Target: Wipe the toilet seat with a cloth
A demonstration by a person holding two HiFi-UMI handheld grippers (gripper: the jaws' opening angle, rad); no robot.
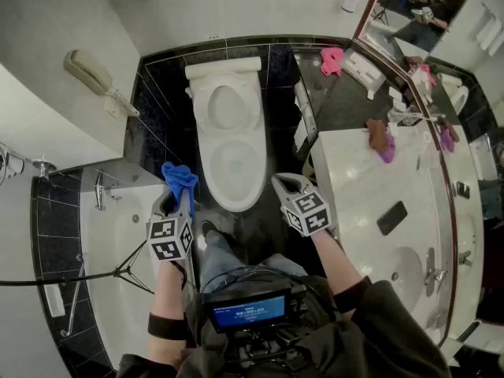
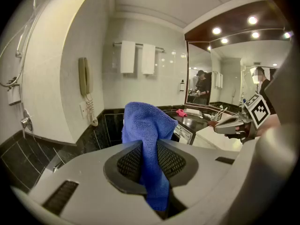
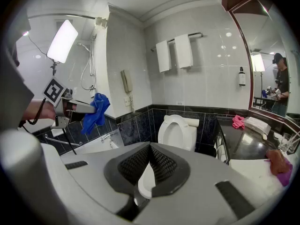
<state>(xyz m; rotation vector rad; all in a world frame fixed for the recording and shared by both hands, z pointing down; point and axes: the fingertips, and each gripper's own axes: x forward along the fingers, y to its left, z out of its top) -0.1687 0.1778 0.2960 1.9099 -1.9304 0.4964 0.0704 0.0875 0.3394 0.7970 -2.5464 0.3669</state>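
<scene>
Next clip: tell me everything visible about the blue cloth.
The blue cloth looks like soft, fuzzy microfibre, plain and crumpled. It is pinched between the jaws of the left gripper, with one bunched end sticking up past the tips and the rest trailing back between them. It is in the air left of the toilet, touching nothing else.

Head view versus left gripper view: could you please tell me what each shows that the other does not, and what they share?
Only the head view shows the toilet and the dark phone on the counter. Only the left gripper view shows the ceiling spotlights. Both show the blue cloth held in the left gripper, the wall telephone and the shut right gripper.
</scene>
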